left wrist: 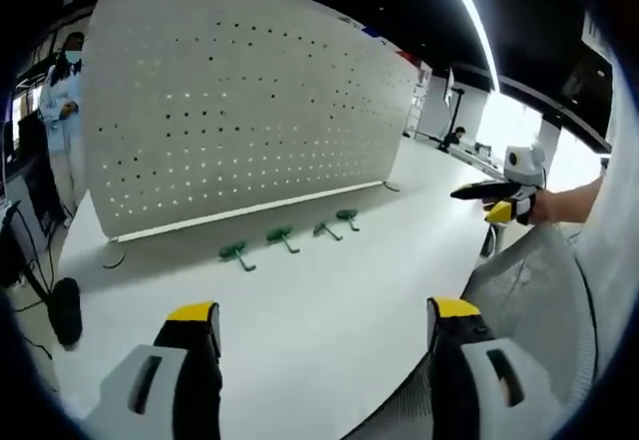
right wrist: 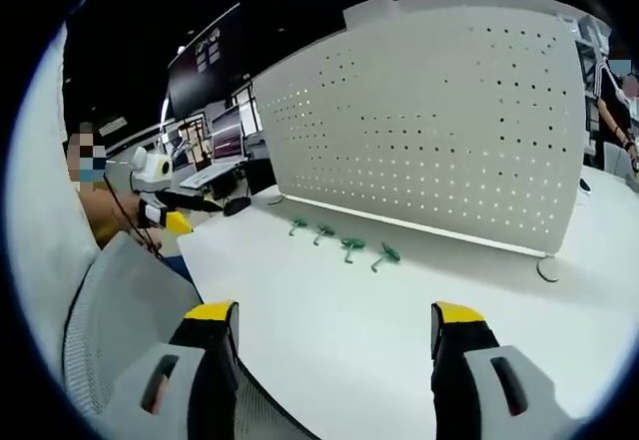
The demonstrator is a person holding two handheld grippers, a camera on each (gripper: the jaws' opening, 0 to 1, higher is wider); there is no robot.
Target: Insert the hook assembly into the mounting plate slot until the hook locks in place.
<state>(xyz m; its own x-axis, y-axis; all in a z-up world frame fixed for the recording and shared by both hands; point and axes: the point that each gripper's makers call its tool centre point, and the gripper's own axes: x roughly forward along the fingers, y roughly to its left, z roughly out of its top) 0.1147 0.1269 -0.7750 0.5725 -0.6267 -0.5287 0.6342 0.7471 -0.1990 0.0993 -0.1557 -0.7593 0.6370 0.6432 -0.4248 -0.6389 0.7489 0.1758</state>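
In the left gripper view, the left gripper [left wrist: 327,322] rises from the bottom edge with its two yellow-tipped black jaws spread wide apart, gripping nothing, above the white table [left wrist: 319,300]. Beyond them stands the mounting plate, a large white perforated pegboard panel [left wrist: 240,111], upright on small feet. Four green plastic hook assemblies [left wrist: 290,235] lie in a loose row on the table just in front of the panel's lower edge, apart from one another and from the board. At the right, the right gripper [left wrist: 489,201] comes into view, held in a person's hand [left wrist: 559,204]; its jaws point toward the panel, but whether they are parted or closed cannot be told. A grey mesh chair back [left wrist: 529,290] sits at lower right. A person in light clothes [left wrist: 62,91] stands behind the panel's left end.

In the right gripper view, the right gripper's own jaws stand wide apart and empty over the same table. Here the panel and the four hooks appear from the other side, the hooks running in a row near the board's base. The left gripper shows at the left edge, over the chair's mesh, its jaw state unreadable. This view adds desks with lit monitors [right wrist: 215,146] behind the table.
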